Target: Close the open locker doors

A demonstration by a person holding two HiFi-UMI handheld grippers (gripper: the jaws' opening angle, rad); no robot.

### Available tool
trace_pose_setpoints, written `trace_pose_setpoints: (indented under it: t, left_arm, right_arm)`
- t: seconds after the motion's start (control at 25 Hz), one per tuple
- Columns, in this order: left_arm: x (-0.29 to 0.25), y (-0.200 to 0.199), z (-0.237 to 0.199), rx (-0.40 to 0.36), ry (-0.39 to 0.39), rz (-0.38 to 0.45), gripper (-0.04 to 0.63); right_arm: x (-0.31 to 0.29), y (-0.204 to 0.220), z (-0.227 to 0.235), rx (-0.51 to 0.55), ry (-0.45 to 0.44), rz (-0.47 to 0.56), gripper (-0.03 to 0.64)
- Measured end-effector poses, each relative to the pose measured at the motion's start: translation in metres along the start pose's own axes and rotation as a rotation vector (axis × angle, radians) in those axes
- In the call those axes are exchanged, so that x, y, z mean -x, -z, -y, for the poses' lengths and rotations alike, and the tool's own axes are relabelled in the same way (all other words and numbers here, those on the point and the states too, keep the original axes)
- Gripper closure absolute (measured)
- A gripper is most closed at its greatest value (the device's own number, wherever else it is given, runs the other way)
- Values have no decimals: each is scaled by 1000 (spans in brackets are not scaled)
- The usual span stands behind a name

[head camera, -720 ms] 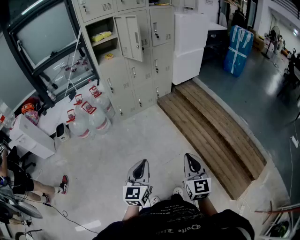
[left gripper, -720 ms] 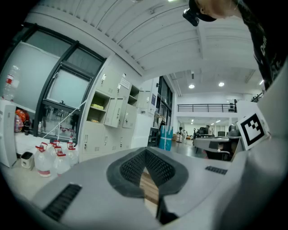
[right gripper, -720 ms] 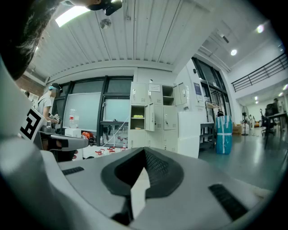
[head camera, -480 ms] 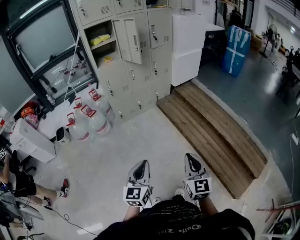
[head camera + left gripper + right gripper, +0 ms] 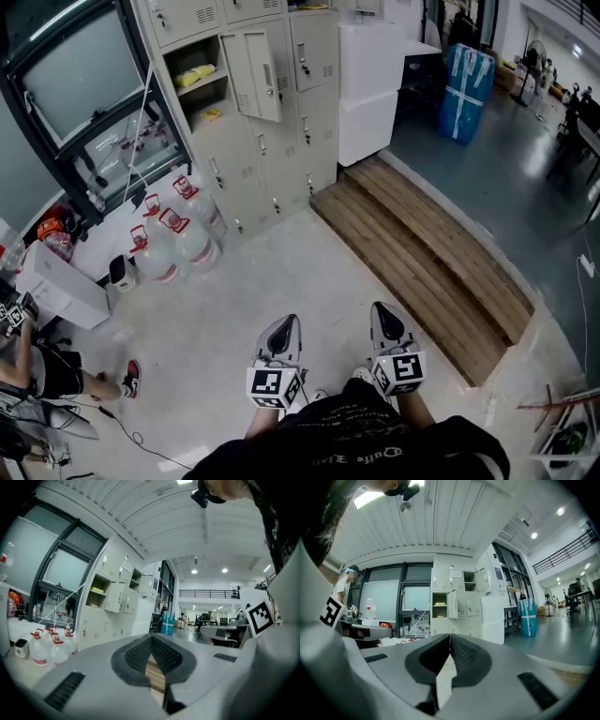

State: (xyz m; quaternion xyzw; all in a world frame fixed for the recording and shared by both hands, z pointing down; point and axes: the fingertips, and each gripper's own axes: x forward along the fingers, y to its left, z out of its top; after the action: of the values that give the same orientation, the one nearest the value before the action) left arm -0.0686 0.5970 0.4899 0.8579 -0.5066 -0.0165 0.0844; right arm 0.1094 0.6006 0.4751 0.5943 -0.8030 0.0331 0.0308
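Observation:
A bank of grey lockers point(image 5: 281, 112) stands far ahead against the wall. One upper door point(image 5: 253, 61) hangs open, and the compartment point(image 5: 202, 80) beside it shows shelves with yellow items. The same open door shows small in the left gripper view point(image 5: 115, 597) and the right gripper view point(image 5: 453, 604). My left gripper point(image 5: 286, 322) and right gripper point(image 5: 382, 308) are held low, close to my body and side by side, far from the lockers. The jaws of both are shut with nothing between them point(image 5: 151, 637) point(image 5: 450, 636).
Several water jugs with red caps point(image 5: 173, 234) stand on the floor left of the lockers. A low wooden platform point(image 5: 422, 253) runs along the right. White cabinets point(image 5: 370, 84) and a blue wrapped package point(image 5: 466, 89) stand beyond it. A white box point(image 5: 61, 281) and a person's leg point(image 5: 129, 375) are at left.
The head view has shifted slightly, so the lockers and jugs sit a little higher and further left. Both grippers stay shut in the same place.

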Motion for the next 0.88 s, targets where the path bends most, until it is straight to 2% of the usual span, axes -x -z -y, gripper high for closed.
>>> trace_pose_setpoints:
  t: [0.2,0.4,0.6,0.88]
  left_arm:
    - [-9,1,-9,27,4,8,588]
    - [-32,5,-31,47,-38,21,588]
    - [-81,12,-51,27,-69,-22,588]
    - [-175,-1,-81,50,-158,-49,588]
  right_arm:
    - [-12,8,-2,-11,-15,-12,612]
    - [-44,8,15,-19,-15,8,612]
    - [-102,13,49,-22,-21,6,612]
    - [-196,4,97,2,-99,-38,611]
